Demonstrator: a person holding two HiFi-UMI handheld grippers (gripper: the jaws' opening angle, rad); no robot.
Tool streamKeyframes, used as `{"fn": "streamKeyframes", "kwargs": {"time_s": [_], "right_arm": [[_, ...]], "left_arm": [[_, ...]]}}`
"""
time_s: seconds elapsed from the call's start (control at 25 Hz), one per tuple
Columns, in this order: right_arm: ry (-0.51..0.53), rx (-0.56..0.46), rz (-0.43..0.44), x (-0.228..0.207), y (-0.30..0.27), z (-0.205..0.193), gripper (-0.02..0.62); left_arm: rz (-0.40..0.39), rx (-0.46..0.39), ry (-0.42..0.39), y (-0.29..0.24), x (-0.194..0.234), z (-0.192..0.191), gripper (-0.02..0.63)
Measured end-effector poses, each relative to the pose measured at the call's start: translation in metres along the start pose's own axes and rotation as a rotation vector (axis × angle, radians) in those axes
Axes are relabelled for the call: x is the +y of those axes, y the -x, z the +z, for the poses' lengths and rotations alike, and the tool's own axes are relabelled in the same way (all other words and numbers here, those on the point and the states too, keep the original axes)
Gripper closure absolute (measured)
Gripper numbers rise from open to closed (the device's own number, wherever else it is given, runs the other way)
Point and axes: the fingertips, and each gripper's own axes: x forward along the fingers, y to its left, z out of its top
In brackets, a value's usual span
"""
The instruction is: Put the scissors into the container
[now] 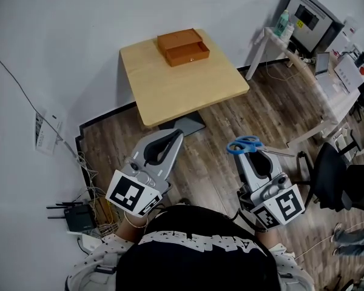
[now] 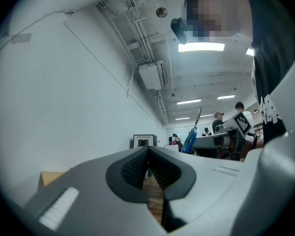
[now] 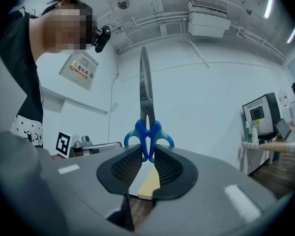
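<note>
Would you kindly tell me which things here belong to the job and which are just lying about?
Job: scissors, clamped in the right gripper; wooden container on the table.
Lying about: router, monitor, office chair; idle left gripper, shut.

— Where is the table [image 1: 188, 90] free?
— The near edge, both near corners and the middle are bare wood. Only the container [image 1: 183, 47] stands on it, at the far edge.
— And below the near edge?
— Open floor, apart from the table's foot [image 1: 187, 125].
— The sides?
— To the left, wall, with cables [image 1: 88, 168] and a router [image 1: 79, 215] at its base. To the right, a white desk [image 1: 318, 86] and a black chair [image 1: 330, 174]; the scissors [image 1: 244, 145] in the right gripper [image 1: 247, 153] point their blades at that chair.
</note>
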Motion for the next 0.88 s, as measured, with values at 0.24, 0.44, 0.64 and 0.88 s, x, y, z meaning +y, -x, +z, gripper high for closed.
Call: {"fn": "streamKeyframes", "kwargs": {"time_s": [0.24, 0.44, 0.64, 0.88], "right_arm": [[-0.012, 0.018, -0.011, -0.002, -0.011, -0.005, 0.502], [-0.017, 0.022, -0.009, -0.016, -0.02, -0.006, 0.502], [-0.022, 0.021, 0.045, -0.036, -0.044, -0.005, 0.502], [-0.016, 0.015, 0.13, -0.059, -0.079, 0.0, 0.502]], "left_arm": [[-0.008, 0.015, 0.019, -0.004, 0.012, -0.008, 0.605], [-0.002, 0.031, 0.018, -0.013, 0.018, -0.013, 0.606], [0.051, 0.036, -0.005, -0.026, 0.03, -0.012, 0.606], [0.139, 0.043, -0.038, -0.041, 0.052, -0.009, 0.606]]}}
